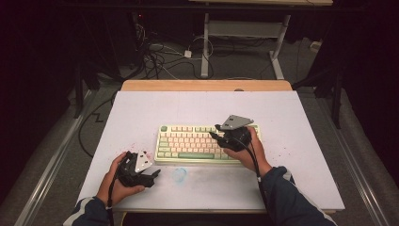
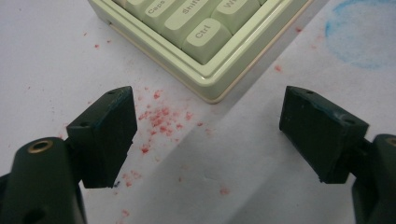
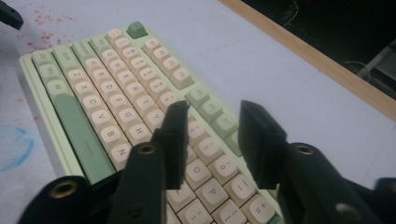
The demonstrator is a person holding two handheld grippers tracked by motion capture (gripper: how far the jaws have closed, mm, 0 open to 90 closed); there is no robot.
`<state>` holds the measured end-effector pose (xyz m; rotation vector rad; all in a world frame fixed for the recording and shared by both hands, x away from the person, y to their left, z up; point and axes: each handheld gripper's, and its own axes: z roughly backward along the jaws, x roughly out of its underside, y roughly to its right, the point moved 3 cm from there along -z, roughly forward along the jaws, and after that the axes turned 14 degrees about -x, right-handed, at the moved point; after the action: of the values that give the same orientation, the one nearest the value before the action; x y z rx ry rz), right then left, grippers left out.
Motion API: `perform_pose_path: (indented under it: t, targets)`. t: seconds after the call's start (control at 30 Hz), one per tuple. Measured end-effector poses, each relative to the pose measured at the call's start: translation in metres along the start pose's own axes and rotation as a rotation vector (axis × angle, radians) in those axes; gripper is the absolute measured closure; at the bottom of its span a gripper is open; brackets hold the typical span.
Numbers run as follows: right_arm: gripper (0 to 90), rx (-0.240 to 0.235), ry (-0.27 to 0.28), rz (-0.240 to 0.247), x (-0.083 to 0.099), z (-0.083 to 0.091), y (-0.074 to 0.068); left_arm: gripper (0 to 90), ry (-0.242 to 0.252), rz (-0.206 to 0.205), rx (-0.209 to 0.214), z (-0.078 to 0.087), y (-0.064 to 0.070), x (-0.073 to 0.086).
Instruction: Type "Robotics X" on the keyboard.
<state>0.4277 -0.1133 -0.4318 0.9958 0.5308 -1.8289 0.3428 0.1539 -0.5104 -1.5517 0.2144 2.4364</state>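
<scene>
A pale green keyboard (image 1: 195, 143) with cream keys lies in the middle of the white table (image 1: 141, 108). My right gripper (image 1: 216, 132) hovers over its right end, and its jaws (image 3: 212, 119) stand open by a narrow gap above the keys with nothing between them. My left gripper (image 1: 153, 175) rests low on the table by the keyboard's front left corner. In the left gripper view its jaws (image 2: 208, 116) are wide open, and the keyboard corner (image 2: 210, 88) with the Ctrl key (image 2: 205, 35) lies just ahead of them.
Red specks (image 2: 159, 116) are scattered on the table near the keyboard's left end, and a blue ring smudge (image 1: 179, 174) lies in front of the keyboard. A wooden strip (image 1: 207, 85) edges the far side. Cables (image 1: 160, 56) and a desk frame (image 1: 244, 33) stand beyond.
</scene>
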Motion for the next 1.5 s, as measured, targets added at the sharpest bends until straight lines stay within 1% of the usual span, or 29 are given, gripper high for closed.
perform_pose_path:
  t: [0.03,0.07,0.13,0.2,0.27,0.4,0.43,0.5,0.53,0.57,0.63,0.73,0.77,0.83,0.9,1.0,1.07,1.13,1.23,1.27,1.3,1.43,1.5]
  targets:
    - [54.7,0.007,0.009,0.002,-0.001,0.001,-0.001,18.0,0.001,0.005,-0.002,0.0,0.0,0.0]
    - [53.8,0.012,0.014,0.004,-0.001,0.003,-0.001,18.0,-0.001,-0.001,-0.001,0.0,-0.001,0.0]
    - [47.5,0.019,0.028,0.013,-0.002,0.006,-0.001,17.9,0.0,0.0,-0.003,0.0,-0.001,0.0]
    - [43.6,0.024,0.031,0.025,-0.003,0.009,-0.002,18.0,0.001,0.0,-0.004,0.0,-0.001,0.0]
    - [39.2,0.045,0.049,0.029,-0.003,0.013,-0.003,18.0,0.0,-0.002,-0.006,0.0,-0.002,0.0]
    - [30.9,0.082,0.082,0.023,-0.004,0.021,-0.002,18.0,-0.001,0.001,-0.007,0.0,-0.002,0.0]
    - [30.4,0.086,0.087,0.019,-0.004,0.023,-0.002,18.0,0.0,0.0,-0.007,0.0,-0.002,0.0]
    - [26.6,0.098,0.107,0.006,-0.003,0.027,-0.001,18.0,0.0,0.0,-0.008,0.0,-0.002,-0.001]
    - [25.5,0.095,0.115,-0.001,-0.003,0.028,0.0,18.0,0.0,0.003,-0.009,0.0,-0.003,-0.001]
    - [24.8,0.092,0.12,0.003,-0.003,0.03,0.0,18.0,-0.001,0.002,-0.011,0.0,-0.003,-0.001]
    - [22.9,0.106,0.13,0.004,-0.002,0.033,0.0,18.0,-0.001,0.003,-0.013,0.0,-0.004,-0.001]
    - [22.4,0.125,0.131,0.017,-0.001,0.037,-0.001,18.0,-0.001,0.003,-0.013,0.0,-0.004,-0.001]
    - [22.8,0.127,0.127,0.021,0.0,0.039,-0.002,18.0,0.0,0.004,-0.012,0.0,-0.004,-0.001]
    - [22.9,0.145,0.118,0.033,0.001,0.041,-0.003,18.0,0.001,0.01,-0.013,0.0,-0.004,-0.002]
    - [23.3,0.151,0.116,0.042,0.002,0.044,-0.004,18.1,0.005,0.01,-0.016,0.0,-0.004,-0.002]
    - [23.7,0.16,0.119,0.048,0.004,0.048,-0.005,19.3,0.038,0.003,-0.035,0.002,-0.006,-0.007]
    - [23.7,0.166,0.117,0.053,0.005,0.051,-0.005,20.0,0.053,0.026,-0.034,0.003,-0.007,-0.01]
    - [23.8,0.174,0.113,0.064,0.007,0.055,-0.005,20.2,0.043,0.022,-0.038,0.003,-0.008,-0.009]
    - [23.9,0.183,0.114,0.067,0.011,0.06,-0.005,20.6,0.032,0.012,-0.041,0.002,-0.008,-0.007]
    - [23.9,0.184,0.117,0.06,0.012,0.061,-0.006,21.0,0.034,0.012,-0.044,0.001,-0.007,-0.007]
    - [23.9,0.186,0.118,0.062,0.014,0.063,-0.006,21.4,0.035,0.009,-0.048,0.001,-0.007,-0.007]
    - [24.3,0.204,0.118,0.065,0.022,0.07,-0.007,22.1,0.036,0.011,-0.044,0.001,-0.007,-0.007]
    - [25.2,0.22,0.131,0.068,0.026,0.074,-0.008,22.8,0.035,0.009,-0.042,0.002,-0.008,-0.007]
